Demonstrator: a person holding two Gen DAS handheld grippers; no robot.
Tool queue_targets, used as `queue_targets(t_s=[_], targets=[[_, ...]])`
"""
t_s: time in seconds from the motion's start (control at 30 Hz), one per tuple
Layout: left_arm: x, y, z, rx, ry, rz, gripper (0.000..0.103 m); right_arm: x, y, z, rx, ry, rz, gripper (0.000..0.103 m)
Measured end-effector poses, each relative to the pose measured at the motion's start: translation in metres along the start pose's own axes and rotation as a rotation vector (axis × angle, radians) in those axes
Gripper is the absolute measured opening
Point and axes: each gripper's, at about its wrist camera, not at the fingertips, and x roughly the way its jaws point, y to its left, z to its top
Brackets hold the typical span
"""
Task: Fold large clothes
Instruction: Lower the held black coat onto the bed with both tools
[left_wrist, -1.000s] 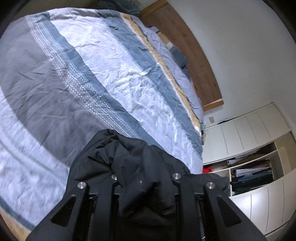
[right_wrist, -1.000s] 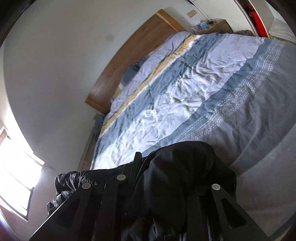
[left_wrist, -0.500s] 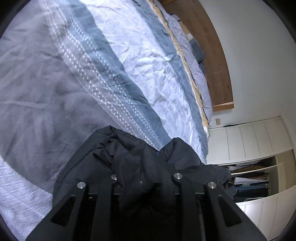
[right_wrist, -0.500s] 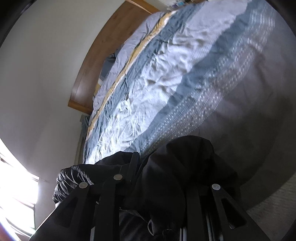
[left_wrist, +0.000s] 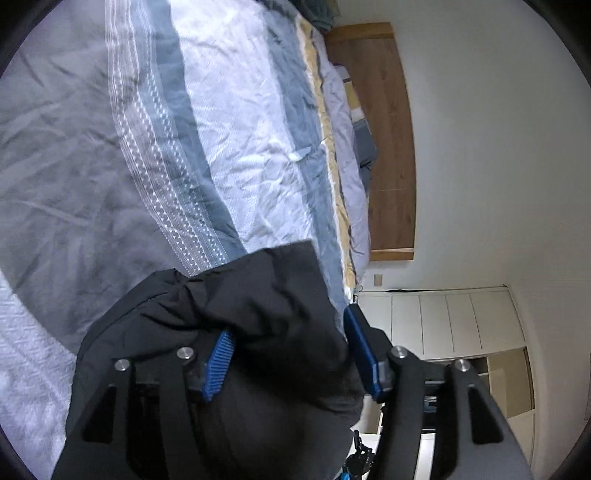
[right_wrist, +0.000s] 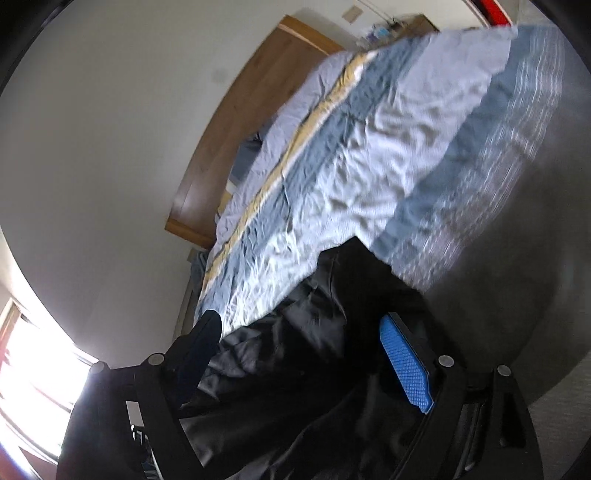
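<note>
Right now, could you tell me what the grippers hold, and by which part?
Nothing: left gripper and right gripper are open; the black jacket lies loose between their fingers.

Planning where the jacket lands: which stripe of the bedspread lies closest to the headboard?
The pale lilac stripe, beyond the thin yellow stripe, runs along the wooden headboard. The blue, white and grey ones lie further out.

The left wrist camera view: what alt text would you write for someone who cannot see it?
A black garment lies between the spread blue-padded fingers of the left gripper, above a bed with a striped blue, grey and yellow cover. Behind are a wooden headboard, a white wall and white cupboards.
</note>
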Motion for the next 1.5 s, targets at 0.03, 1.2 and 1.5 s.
queue_targets(t_s=[0.03, 1.2, 1.5], targets=[[-0.006, -0.003, -0.001, 0.007, -0.003, -0.002, 0.056, -0.006, 0.003, 0.0, -0.01, -0.002, 0.001, 0.087], [0.181, -0.11, -0.177, 0.774, 0.222, 0.496, 0.056, 0.13, 0.118, -0.108, -0.53, 0.245, -0.221, 0.088], [0.243, -0.099, -0.143, 0.766, 0.218, 0.544, 0.057, 0.18, 0.099, -0.087, -0.501, 0.266, -0.253, 0.09]])
